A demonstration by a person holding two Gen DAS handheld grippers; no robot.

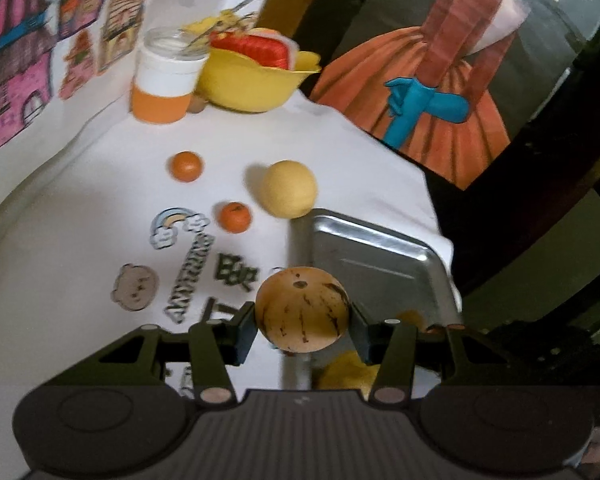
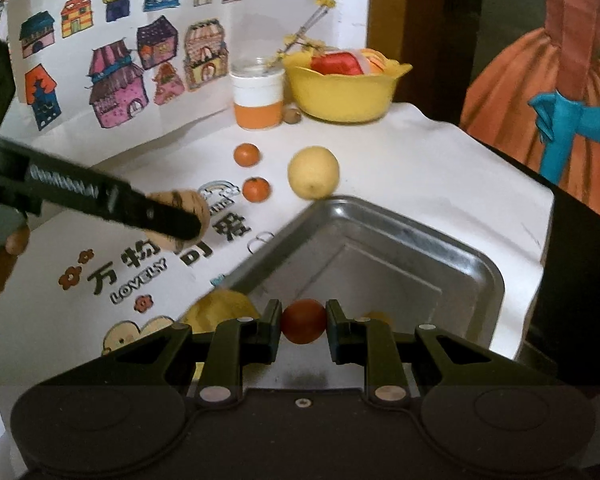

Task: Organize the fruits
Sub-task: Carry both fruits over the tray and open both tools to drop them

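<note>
My left gripper (image 1: 302,330) is shut on a tan, brown-streaked round fruit (image 1: 302,309), held above the left edge of a metal tray (image 1: 384,256). In the right wrist view that same gripper (image 2: 172,220) shows at left with the tan fruit (image 2: 188,202). My right gripper (image 2: 304,330) is shut on a small red-orange fruit (image 2: 304,321) over the near corner of the tray (image 2: 388,256). Two small oranges (image 1: 186,166) (image 1: 234,217) and a pale yellow fruit (image 1: 289,189) lie on the white cloth beyond the tray. A yellow fruit (image 2: 220,312) sits by the tray's near left edge.
At the back stand a yellow bowl (image 1: 252,84) holding red items and an orange-and-white jar (image 1: 164,80) with a twig of yellow flowers. A small brown fruit (image 2: 292,116) lies between them. House drawings cover the left wall. The table drops off at the right edge.
</note>
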